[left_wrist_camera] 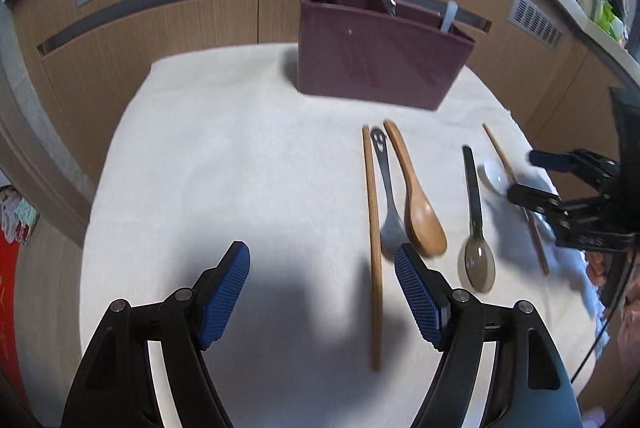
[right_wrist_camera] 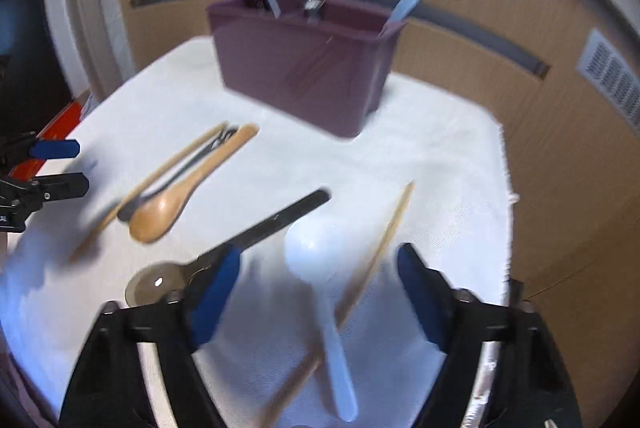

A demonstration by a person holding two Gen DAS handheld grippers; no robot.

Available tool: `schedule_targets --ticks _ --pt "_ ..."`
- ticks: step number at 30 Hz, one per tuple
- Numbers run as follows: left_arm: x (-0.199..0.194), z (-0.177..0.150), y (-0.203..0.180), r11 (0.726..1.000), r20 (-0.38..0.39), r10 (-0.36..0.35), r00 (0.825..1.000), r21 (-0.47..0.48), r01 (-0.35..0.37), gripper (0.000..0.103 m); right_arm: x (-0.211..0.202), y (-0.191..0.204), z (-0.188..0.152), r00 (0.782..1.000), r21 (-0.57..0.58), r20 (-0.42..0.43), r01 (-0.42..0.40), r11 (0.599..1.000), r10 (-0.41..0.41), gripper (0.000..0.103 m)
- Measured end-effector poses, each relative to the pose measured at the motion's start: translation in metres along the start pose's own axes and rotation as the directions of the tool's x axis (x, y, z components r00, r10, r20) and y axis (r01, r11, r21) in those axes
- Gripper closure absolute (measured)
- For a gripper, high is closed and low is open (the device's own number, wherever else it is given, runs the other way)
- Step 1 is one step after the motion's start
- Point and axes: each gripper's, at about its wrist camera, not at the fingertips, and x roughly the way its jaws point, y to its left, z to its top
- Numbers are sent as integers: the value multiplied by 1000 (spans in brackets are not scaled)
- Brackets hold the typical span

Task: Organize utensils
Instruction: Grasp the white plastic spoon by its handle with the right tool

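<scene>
While the left gripper (left_wrist_camera: 322, 270) hangs over bare white tablecloth (left_wrist_camera: 224, 156) with its blue pads spread wide and nothing between them, a row of utensils lies to its right. First comes a wooden chopstick (left_wrist_camera: 374, 248), its lower part passing between the two fingers in the left wrist view, then a metal spoon (left_wrist_camera: 386, 188) just beside it and a wooden spoon (left_wrist_camera: 420, 208) touching that. Further right lies a dark-handled spoon with a translucent bowl (left_wrist_camera: 476, 228), then a white plastic spoon (right_wrist_camera: 316, 280) crossed by a second chopstick (right_wrist_camera: 384, 248). Over that pair the right gripper (right_wrist_camera: 320, 268) stands spread apart, holding nothing; motion blur leaves it unclear whether it touches them. Behind everything, a maroon utensil holder (left_wrist_camera: 380, 60) stands upright on the cloth, with several handles sticking out of its top.
</scene>
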Motion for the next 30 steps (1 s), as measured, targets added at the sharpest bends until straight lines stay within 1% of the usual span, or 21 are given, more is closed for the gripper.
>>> schedule_targets --ticks 2,3,6,8,10,11,12,15,17,22,24,25,26,28,30 --pt "1 -4 -1 1000 -12 -6 1000 -4 6 28 12 -1 0 998 21 -39 -39 999 40 49" --pt "2 -5 -1 1000 -16 -9 1000 -6 9 28 17 -4 1 998 37 -49 -40 998 42 50" --pt "2 -6 -3 1000 -24 -16 1000 -6 16 28 27 -8 0 998 58 -58 -11 998 15 49" --pt "3 -7 -5 1000 -30 -17 999 -1 17 28 31 -9 0 997 73 -72 -24 997 29 50" --pt "3 -7 -6 1000 -32 -21 999 3 21 28 32 -7 -1 997 71 -75 -15 997 21 52" --pt "3 -7 -7 1000 -32 -25 999 5 25 28 30 -5 -1 997 70 -76 -17 997 22 60" --pt "4 -7 -9 999 -34 -31 999 8 31 28 29 -3 -1 996 76 -82 -24 997 30 72" --pt "4 -6 -15 999 -35 -44 998 22 45 28 24 -1 0 994 107 -108 -16 994 28 72" --pt "4 -4 -21 998 -29 -52 998 44 54 28 17 -2 -1 993 154 -106 -39 987 55 72" --pt "6 -4 -42 988 18 -87 996 128 84 28 -13 -5 -6 993 245 -31 -101 964 112 72" --pt "7 -4 -51 984 35 -97 995 154 90 30 -25 -6 -9 992 279 -3 -123 952 128 72" --pt "8 -5 -58 979 39 -113 993 177 104 33 -29 -6 -10 992 285 3 -119 951 123 72" --pt "8 -7 -64 972 38 -130 991 200 120 39 -33 -6 -12 993 287 7 -113 951 116 72" --pt "11 -10 -79 954 17 -170 985 254 160 40 -37 -6 -16 995 291 6 -99 951 102 72" --pt "14 -14 -92 941 -8 -175 985 291 170 40 -41 -10 -21 996 307 7 -92 947 94 72"
